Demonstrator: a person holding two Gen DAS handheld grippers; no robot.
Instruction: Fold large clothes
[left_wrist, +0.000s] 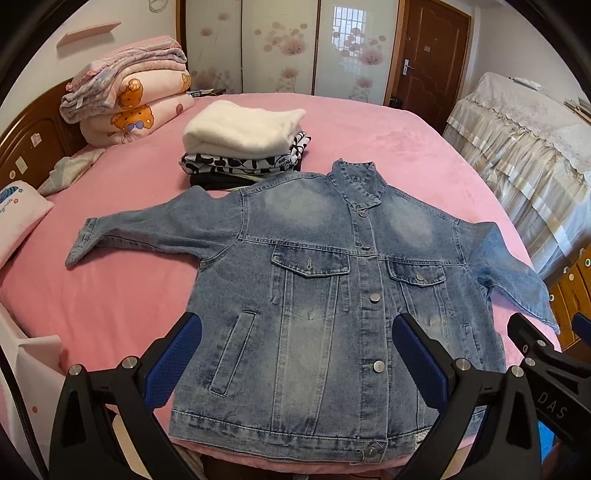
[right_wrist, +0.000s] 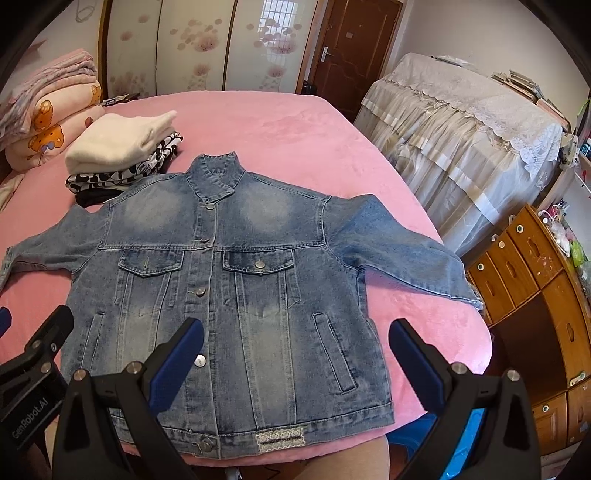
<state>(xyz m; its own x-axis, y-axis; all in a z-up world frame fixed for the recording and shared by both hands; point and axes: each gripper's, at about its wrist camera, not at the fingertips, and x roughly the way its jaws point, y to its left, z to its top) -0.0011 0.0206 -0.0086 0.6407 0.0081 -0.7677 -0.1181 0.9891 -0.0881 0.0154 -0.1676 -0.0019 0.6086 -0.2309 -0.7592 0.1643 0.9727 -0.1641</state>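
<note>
The jacket (left_wrist: 332, 295) lies flat, buttoned, at the bed's (left_wrist: 129, 295) near edge, sleeves spread. Both the left gripper (left_wrist: 295, 365) and right gripper (right_wrist: 295, 365) hover apart, empty. Stiff denim could slip from a shallow pinch, or drag off the edge.

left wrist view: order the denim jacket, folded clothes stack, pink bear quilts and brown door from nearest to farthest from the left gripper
1. denim jacket, directly under and ahead of the left gripper
2. folded clothes stack, behind the jacket's collar, slightly left
3. pink bear quilts, far left by the headboard
4. brown door, back wall, right
</note>
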